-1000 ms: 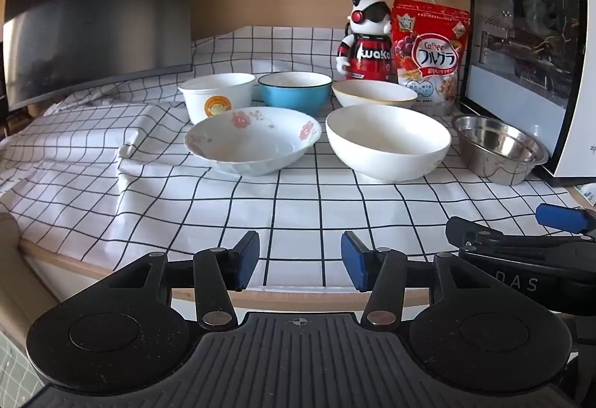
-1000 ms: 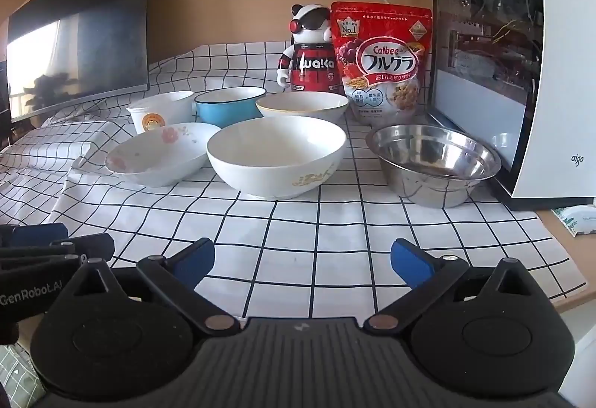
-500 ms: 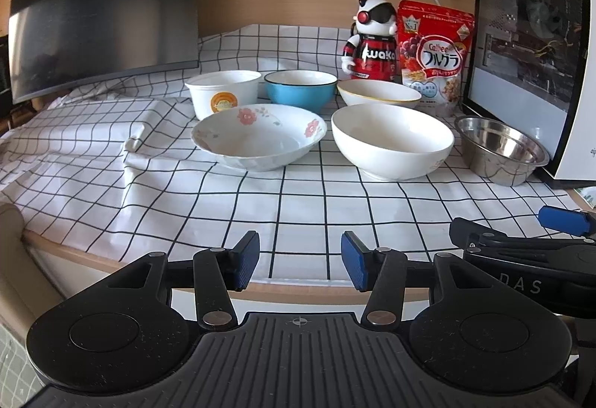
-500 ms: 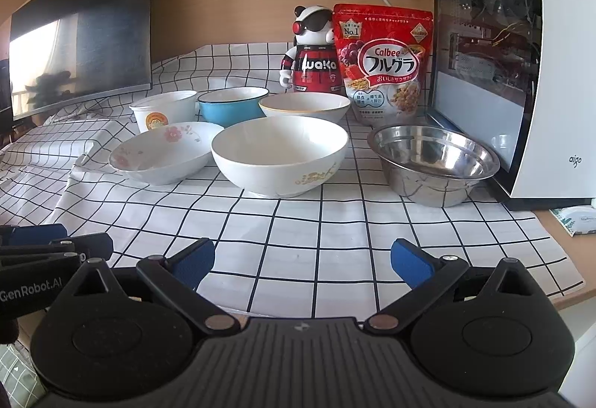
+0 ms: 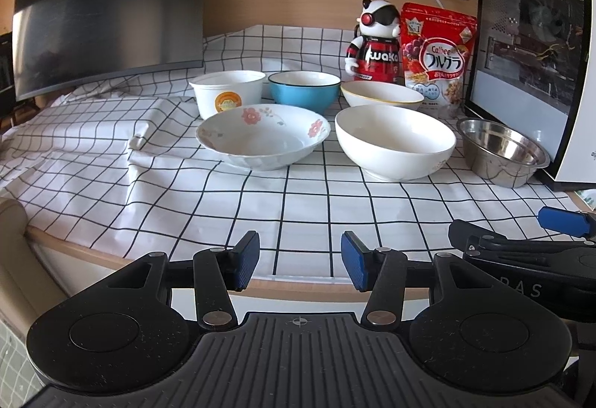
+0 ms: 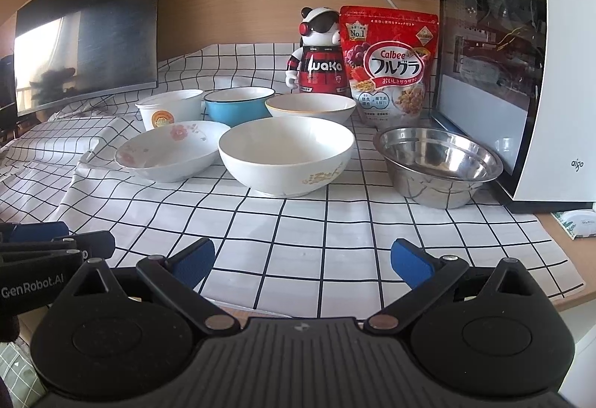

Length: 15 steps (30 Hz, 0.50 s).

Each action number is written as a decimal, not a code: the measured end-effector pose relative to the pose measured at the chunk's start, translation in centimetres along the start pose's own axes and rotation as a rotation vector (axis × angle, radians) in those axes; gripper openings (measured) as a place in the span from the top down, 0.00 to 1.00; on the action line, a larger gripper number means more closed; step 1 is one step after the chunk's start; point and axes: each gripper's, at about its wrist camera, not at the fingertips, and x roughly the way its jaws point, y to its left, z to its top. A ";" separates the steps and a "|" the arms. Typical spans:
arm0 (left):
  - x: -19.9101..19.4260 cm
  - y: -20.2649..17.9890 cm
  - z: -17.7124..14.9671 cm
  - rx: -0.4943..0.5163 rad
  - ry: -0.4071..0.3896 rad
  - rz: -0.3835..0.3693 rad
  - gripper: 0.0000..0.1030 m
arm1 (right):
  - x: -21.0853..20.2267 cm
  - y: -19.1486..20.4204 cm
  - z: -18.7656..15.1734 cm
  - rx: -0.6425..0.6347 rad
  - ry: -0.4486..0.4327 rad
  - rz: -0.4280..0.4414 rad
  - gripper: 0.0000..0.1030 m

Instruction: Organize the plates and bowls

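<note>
Bowls sit in two rows on the checked cloth of the desk (image 5: pixel 335 207): the floral bowl (image 5: pixel 263 135), the white bowl (image 5: pixel 395 142) and the steel bowl (image 5: pixel 501 152) in front, the white tub (image 5: pixel 227 92), the blue bowl (image 5: pixel 303 89) and the gold-rimmed bowl (image 5: pixel 381 96) behind. The left hand-held gripper (image 5: pixel 300 261) hangs at the desk's near edge, jaws partly apart and empty. The right hand-held gripper (image 6: pixel 301 261) hangs beside it, spread wider, gripping nothing.
</note>
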 end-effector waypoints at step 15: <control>0.0 -0.3 0.0 0.010 0.008 -0.008 0.48 | 0.2 -0.2 -0.1 0.010 -0.001 0.005 0.02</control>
